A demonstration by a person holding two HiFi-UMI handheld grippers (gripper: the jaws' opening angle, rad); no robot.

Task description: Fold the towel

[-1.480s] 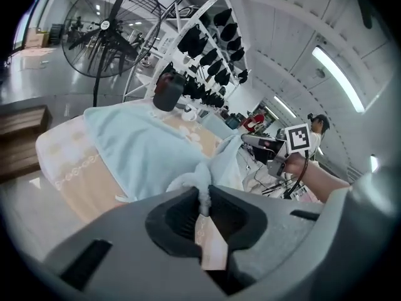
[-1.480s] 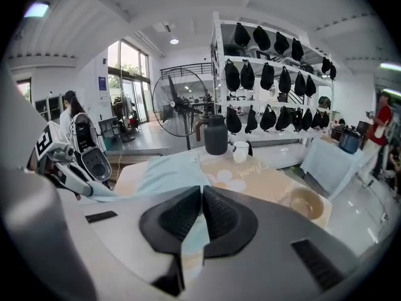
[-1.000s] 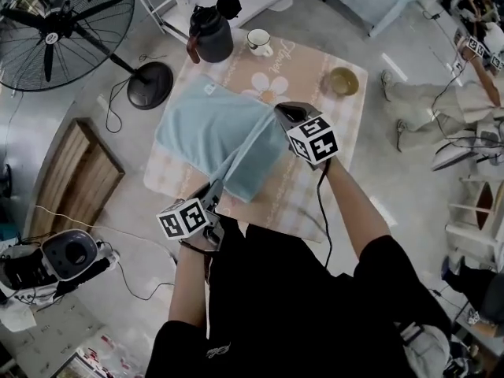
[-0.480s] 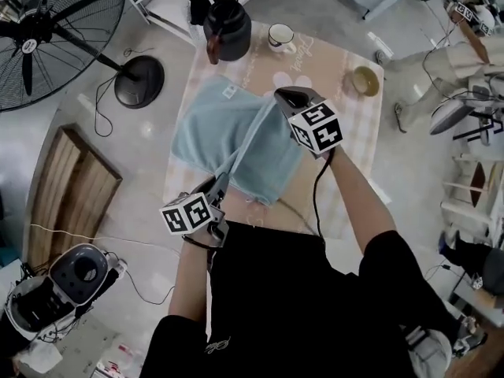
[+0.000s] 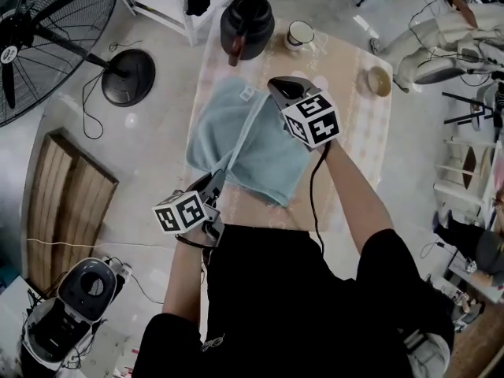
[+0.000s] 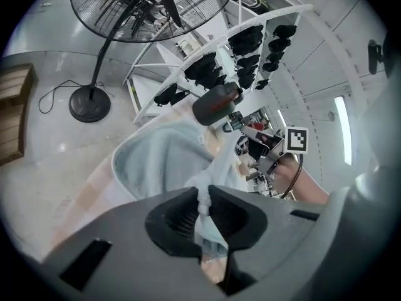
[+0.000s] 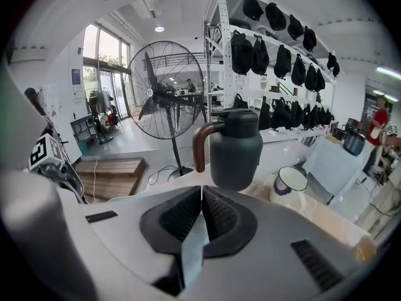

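The desk [image 5: 354, 132], covered by a pale checked cloth, carries everything. One light blue towel [image 5: 260, 152] lies on its left part. One edge of it is lifted and runs taut as a ridge between the two grippers, while the rest rests flat on the cloth.

The towel looks light, soft and limp. It should sag wherever it is unsupported and fold without resistance. The corners are the sensible places to hold it, with enough cloth between the pads that a thin hem cannot slip out.

One dark jug [image 5: 246, 24] stands just beyond the towel's far edge.

There are two grippers. The left hand-held gripper [image 6: 202, 196] is clenched on a bunched corner of the towel. The right hand-held gripper [image 7: 201, 193] pinches a thin fold of the same towel, its jaws nearly together.

One mug [image 5: 299, 34] stands beside the jug, and one small bowl [image 5: 379, 81] sits well apart at the desk's right edge.
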